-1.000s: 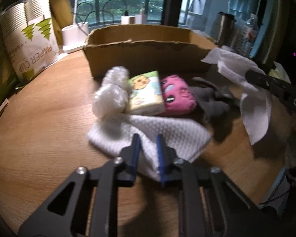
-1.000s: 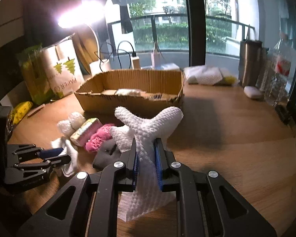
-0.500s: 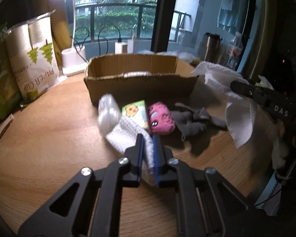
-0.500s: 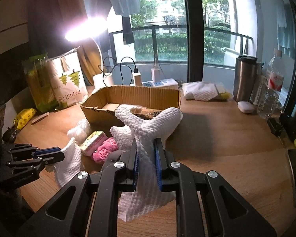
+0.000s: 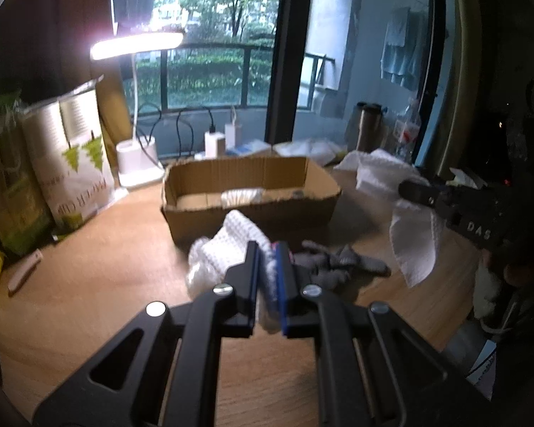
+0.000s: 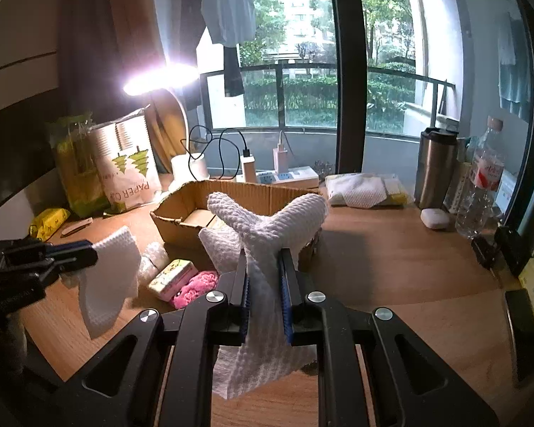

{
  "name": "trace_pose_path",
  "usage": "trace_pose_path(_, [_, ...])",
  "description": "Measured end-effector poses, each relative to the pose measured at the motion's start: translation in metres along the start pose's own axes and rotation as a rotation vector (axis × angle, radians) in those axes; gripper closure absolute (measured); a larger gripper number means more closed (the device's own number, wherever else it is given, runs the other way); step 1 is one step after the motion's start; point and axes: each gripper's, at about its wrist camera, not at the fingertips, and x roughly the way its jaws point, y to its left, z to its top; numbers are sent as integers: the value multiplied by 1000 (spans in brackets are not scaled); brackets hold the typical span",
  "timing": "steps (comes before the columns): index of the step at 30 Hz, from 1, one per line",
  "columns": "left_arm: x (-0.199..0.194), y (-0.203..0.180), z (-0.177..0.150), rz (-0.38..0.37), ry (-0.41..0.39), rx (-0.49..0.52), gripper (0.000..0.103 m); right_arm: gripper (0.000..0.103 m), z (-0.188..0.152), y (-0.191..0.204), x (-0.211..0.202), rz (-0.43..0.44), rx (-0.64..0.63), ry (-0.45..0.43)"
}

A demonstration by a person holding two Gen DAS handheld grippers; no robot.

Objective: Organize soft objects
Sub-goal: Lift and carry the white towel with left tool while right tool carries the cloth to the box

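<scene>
My left gripper (image 5: 268, 249) is shut on a white waffle cloth (image 5: 231, 238) and holds it above the table; it also shows in the right wrist view (image 6: 106, 277). My right gripper (image 6: 263, 256) is shut on a second white waffle cloth (image 6: 274, 220), seen hanging in the left wrist view (image 5: 409, 227). Both are lifted in front of an open cardboard box (image 5: 252, 181) that holds a white item. On the table lie a pink plush (image 6: 195, 283), a tissue pack (image 6: 172, 277), a grey soft toy (image 5: 341, 265) and a crinkled plastic bag (image 5: 199, 267).
A paper-cup bag (image 5: 78, 163) and green packs stand at the left with a lit desk lamp (image 5: 139, 42). A steel tumbler (image 6: 434, 167), a water bottle (image 6: 480, 185), a folded cloth (image 6: 363, 188) and chargers sit behind the box.
My left gripper has lifted its white cloth off the table and risen. My right gripper has also risen with its cloth.
</scene>
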Motion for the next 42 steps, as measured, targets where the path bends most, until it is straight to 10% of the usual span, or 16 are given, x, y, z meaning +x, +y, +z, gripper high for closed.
trace_pose_path(42, [6, 55, 113, 37, -256, -12, 94, 87, 79, 6, 39, -18, -78, -78])
